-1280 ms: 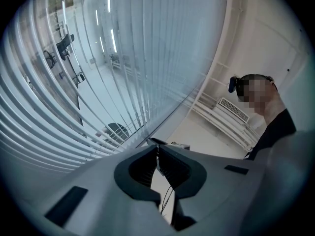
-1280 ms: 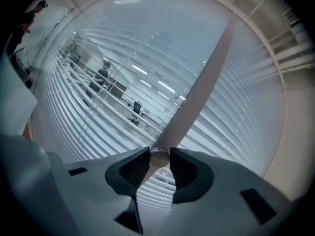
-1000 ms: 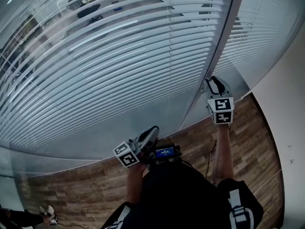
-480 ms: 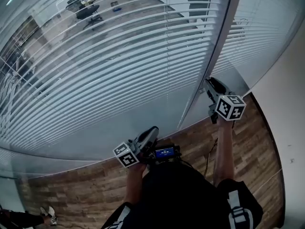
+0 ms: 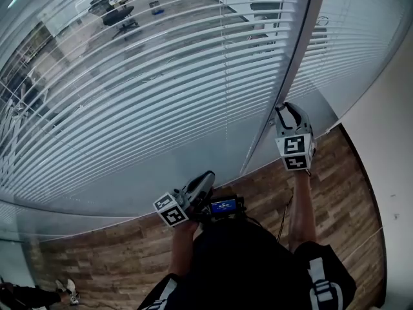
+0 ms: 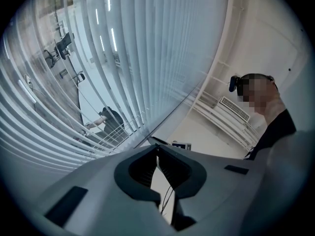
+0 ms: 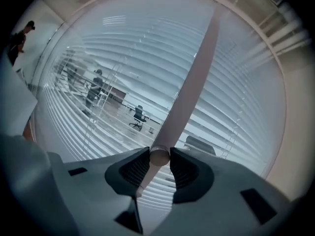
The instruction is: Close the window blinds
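White slatted blinds (image 5: 142, 95) cover the glass wall in front of me; their slats are tilted so that the room behind shows between them. A pale tilt wand (image 5: 298, 44) hangs slantwise down the blinds. My right gripper (image 5: 282, 108) is shut on this wand, and in the right gripper view the wand (image 7: 189, 92) passes between the dark pads (image 7: 135, 168) of the gripper (image 7: 159, 156) and sticks out below them. My left gripper (image 5: 208, 176) hangs low at my waist, away from the blinds. In its own view the left gripper (image 6: 157, 147) has its jaws together and holds nothing.
A wooden floor (image 5: 335, 173) runs along the foot of the glass. A white wall (image 5: 387, 121) stands close on the right. Office chairs (image 5: 116, 15) show beyond the blinds. A small device with a blue screen (image 5: 223, 206) sits at my waist.
The right gripper has rolled about the wand while staying on it. The slats have tilted, and more of the room behind shows through them. The left gripper has not moved.
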Motion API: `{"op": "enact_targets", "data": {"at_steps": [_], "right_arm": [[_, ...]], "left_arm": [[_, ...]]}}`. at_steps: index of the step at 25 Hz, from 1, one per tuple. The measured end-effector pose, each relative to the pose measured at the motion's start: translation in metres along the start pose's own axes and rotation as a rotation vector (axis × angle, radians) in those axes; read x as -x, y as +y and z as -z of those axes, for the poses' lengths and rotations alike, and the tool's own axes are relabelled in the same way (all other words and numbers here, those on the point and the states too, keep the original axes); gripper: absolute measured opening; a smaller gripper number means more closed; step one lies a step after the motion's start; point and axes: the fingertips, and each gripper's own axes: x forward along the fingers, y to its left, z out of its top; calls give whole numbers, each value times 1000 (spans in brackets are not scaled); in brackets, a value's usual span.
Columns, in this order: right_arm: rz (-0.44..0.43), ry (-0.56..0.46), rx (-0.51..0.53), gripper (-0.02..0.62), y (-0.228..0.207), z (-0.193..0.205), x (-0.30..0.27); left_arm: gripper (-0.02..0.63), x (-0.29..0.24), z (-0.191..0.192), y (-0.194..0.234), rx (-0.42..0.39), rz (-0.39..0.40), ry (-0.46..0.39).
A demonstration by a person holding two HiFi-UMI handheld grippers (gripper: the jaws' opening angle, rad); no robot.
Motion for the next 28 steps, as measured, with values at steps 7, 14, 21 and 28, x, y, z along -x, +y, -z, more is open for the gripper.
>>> {"op": "enact_targets", "data": {"at_steps": [7, 14, 21, 28], "right_arm": [[-40, 6, -186, 130, -4, 0, -1], [-242, -69, -747, 130, -13, 7, -3], [-199, -95, -603, 137, -11, 8, 0], [-30, -18, -101, 155, -5, -1, 0]], "left_arm": [[15, 1, -3, -2, -3, -7, -9], [15, 0, -4, -2, -3, -8, -7], [15, -4, -1, -2, 1, -4, 8], [15, -6, 0, -3, 4, -2, 13]]}}
